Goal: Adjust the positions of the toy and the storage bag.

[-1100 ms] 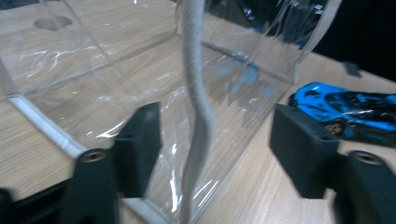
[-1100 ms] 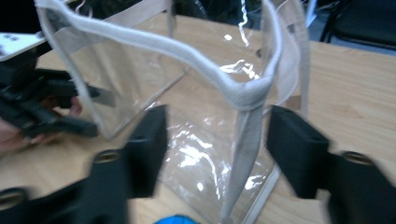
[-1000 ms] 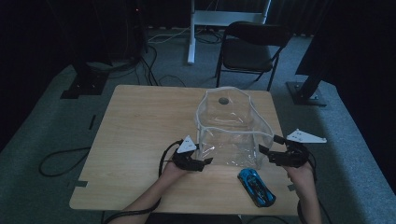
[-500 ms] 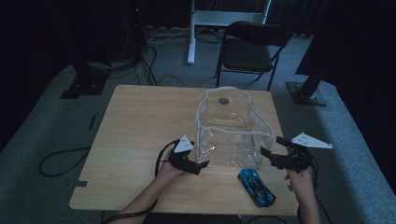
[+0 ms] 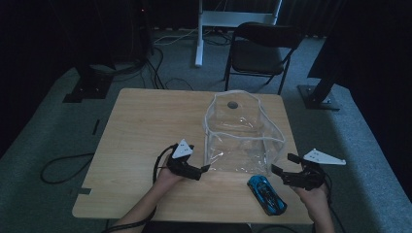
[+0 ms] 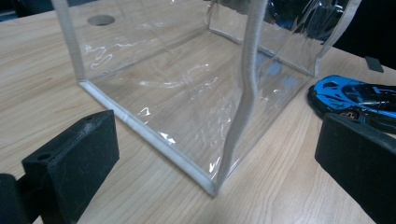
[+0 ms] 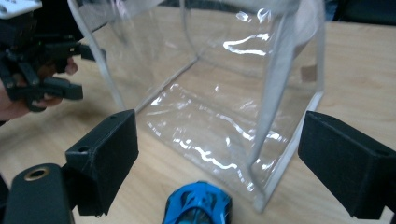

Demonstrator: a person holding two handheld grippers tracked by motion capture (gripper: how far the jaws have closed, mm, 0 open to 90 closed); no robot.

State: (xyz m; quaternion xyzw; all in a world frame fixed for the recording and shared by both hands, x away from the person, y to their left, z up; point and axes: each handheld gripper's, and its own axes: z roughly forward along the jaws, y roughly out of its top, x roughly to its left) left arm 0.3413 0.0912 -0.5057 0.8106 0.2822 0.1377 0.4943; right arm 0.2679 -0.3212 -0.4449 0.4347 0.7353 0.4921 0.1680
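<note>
High view findings: my left gripper (image 5: 204, 169) sits at lower centre of the frame, fingers spread wide and empty, just beside the near left corner of the clear bag (image 5: 243, 133). My right gripper (image 5: 283, 165) is at lower right, fingers likewise wide apart and holding nothing. The blue toy car (image 5: 266, 193) lies on the tabletop (image 5: 145, 126) between the two grippers, in front of the bag and outside it.

Left gripper view: the bag (image 6: 187, 93) stands upright, nothing visible inside; the car (image 6: 355, 95) rests at right of frame.

Right gripper view: the car (image 7: 198, 207) lies at bottom centre, between my fingers (image 7: 105, 156) but not touched.

Assessment: nothing is grasped. I judge that the car is meant for the bag; picking it up and placing it inside both remain.
</note>
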